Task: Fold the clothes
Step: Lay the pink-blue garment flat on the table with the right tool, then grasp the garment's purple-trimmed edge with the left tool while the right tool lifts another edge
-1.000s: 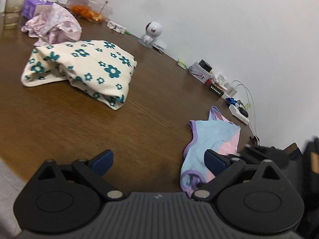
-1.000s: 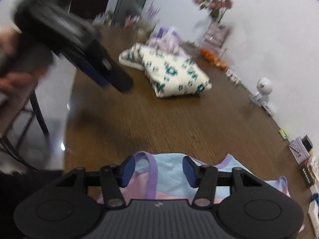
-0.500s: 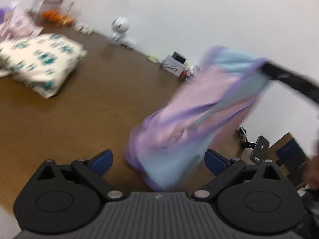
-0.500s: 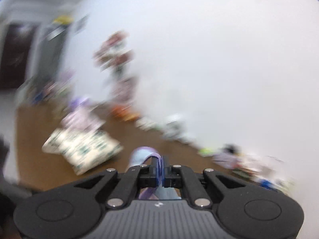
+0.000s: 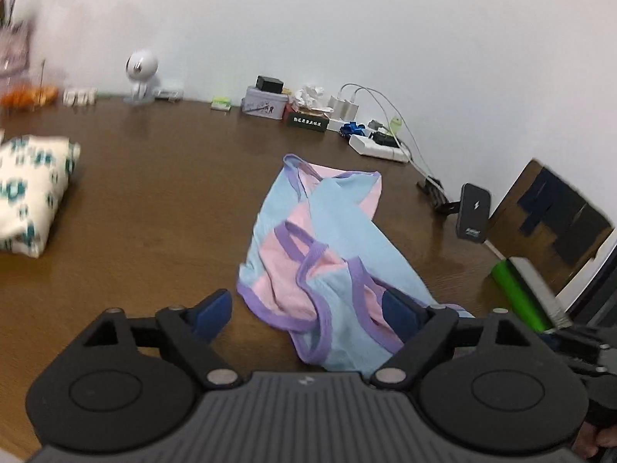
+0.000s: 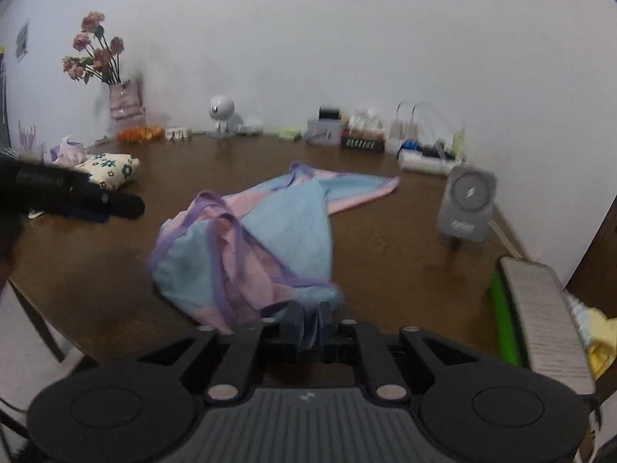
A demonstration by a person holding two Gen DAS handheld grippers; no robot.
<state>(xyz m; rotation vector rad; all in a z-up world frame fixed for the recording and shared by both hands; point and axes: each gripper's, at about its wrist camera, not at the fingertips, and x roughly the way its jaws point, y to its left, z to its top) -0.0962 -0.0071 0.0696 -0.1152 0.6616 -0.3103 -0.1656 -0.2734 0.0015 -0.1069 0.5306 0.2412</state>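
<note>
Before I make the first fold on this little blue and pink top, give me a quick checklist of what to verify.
1. Top on the table: ok.
2. Top spread flat: not ok, bunched, straps twisted over each other.
3. Right gripper hold: fingers narrow on the near edge, cloth between them, now opening; how firm, cannot tell.
4. Left gripper hold: not ok, fingers wide apart and closing, top's near corner between them, not pinched.
5. Bare wood left of the top to fold on: ok.
6. Folded floral garment apart from the top: ok.
</note>
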